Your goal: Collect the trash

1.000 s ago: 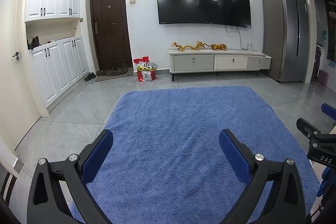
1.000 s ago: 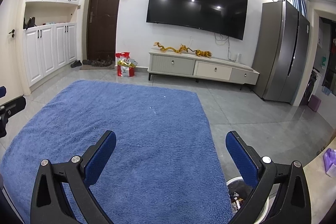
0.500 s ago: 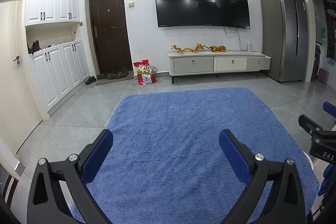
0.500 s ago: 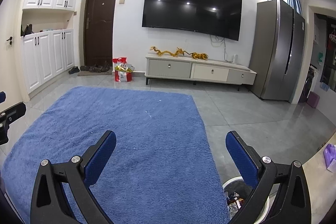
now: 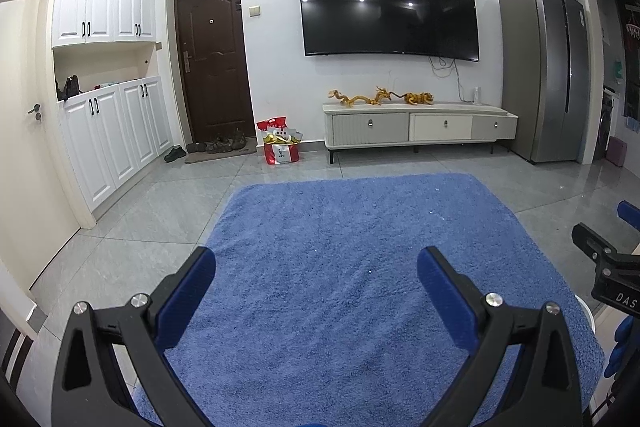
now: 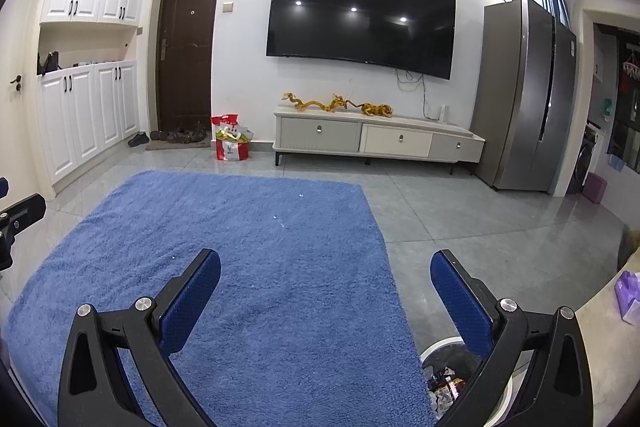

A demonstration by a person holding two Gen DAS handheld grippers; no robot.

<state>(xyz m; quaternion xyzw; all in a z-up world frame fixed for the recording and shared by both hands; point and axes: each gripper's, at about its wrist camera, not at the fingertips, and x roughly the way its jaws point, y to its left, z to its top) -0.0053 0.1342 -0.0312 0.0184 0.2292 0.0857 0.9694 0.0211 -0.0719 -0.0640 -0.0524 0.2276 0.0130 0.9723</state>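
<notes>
My left gripper (image 5: 316, 263) is open and empty, held above a blue rug (image 5: 352, 227). My right gripper (image 6: 325, 265) is open and empty too, over the rug's right part (image 6: 240, 227). A white trash bin (image 6: 444, 375) with wrappers inside stands on the floor just below my right gripper, partly hidden by its right finger. A few tiny white specks (image 6: 276, 217) lie on the rug. The right gripper's edge shows at the right of the left wrist view (image 5: 608, 267).
A red and white bag (image 5: 280, 147) stands by the brown door (image 5: 214, 59). A low TV cabinet (image 5: 420, 127) and wall TV (image 5: 388, 7) are ahead, a grey fridge (image 5: 548, 75) right, white cupboards (image 5: 116, 139) left. A purple tissue pack (image 6: 628, 293) lies on a surface at right.
Both cameras have tilted upward a little, so the room sits lower in each view. Both grippers stay open and empty.
</notes>
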